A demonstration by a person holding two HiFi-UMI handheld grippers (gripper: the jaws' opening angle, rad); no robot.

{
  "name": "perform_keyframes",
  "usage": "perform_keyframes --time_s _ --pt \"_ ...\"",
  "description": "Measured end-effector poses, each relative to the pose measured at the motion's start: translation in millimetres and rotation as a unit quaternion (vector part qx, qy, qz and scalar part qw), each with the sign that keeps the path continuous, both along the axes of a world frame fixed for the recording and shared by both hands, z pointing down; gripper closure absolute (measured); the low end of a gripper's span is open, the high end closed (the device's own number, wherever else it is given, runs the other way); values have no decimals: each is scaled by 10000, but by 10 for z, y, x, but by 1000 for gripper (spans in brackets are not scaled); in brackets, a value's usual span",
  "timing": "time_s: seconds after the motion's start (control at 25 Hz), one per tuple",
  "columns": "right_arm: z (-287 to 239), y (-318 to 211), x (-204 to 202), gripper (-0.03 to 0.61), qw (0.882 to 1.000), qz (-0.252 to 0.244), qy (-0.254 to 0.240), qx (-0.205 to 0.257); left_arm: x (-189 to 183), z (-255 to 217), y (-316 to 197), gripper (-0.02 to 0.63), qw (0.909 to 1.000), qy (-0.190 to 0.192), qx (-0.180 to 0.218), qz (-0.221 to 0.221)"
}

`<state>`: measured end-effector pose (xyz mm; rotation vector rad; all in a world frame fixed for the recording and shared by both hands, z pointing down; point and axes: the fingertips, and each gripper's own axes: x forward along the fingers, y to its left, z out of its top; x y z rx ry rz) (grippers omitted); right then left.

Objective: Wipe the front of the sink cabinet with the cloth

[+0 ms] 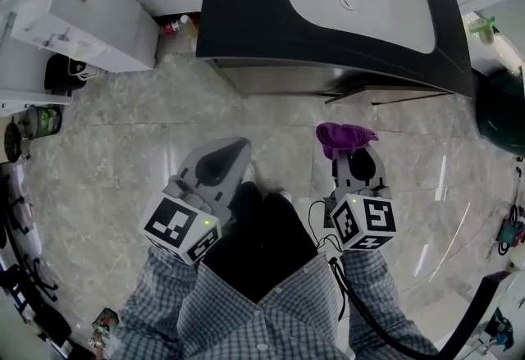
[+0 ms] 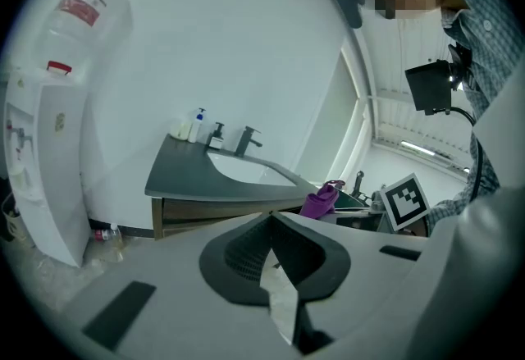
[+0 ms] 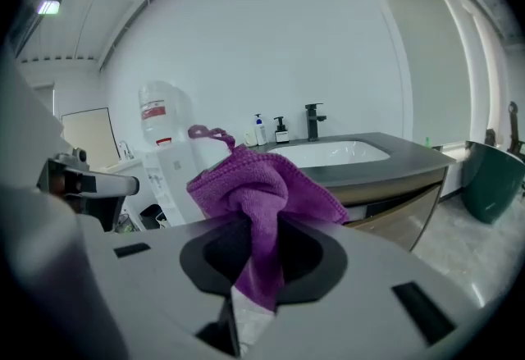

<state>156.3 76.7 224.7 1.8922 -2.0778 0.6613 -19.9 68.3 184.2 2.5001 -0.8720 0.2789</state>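
The sink cabinet [image 1: 283,78] stands ahead of both tools, its front a pale band tucked under the dark overhanging top, well apart from either pair of tips. In the right gripper view that front lies ahead and to the right of the jaws. Its far right end looks slightly ajar, though I cannot be sure.

The left tool [image 1: 225,155] hangs beside the right one, jaws brought together with nothing between them. The right tool [image 1: 354,160] is clenched on the cloth [image 1: 344,137], a purple wad that bunches out beyond its tips. In its own view only a narrow tail of cloth runs down between the jaws.

No wiping has begun, I judge; the step in hand is carrying the cloth to the cabinet front. To do it well:
- The right tool has to drop low and come in under the overhang, roughly square to the panel.
- The soft bunch should meet the surface first, so the hard tips never scrape it.
- The clench should be firm, since so little cloth is pinched and a drag across the panel could pull it free.
- Long overlapping strokes from the top edge downward would cover the face evenly.
- If that right panel is loose, gentle pressure there, or the left tool steadying it, would stop it swinging.
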Motion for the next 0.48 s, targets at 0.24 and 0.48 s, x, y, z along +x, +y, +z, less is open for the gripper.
perform_keyframes --time_s 0.24,0.48 --pt "-294 498 68 505 9998 -182 -36 123 133 -252 460 603 10000 52 58 33" --pt "-600 1088 119 505 9983 -538 -14 239 247 -540 1027 603 9993 284 57 -249"
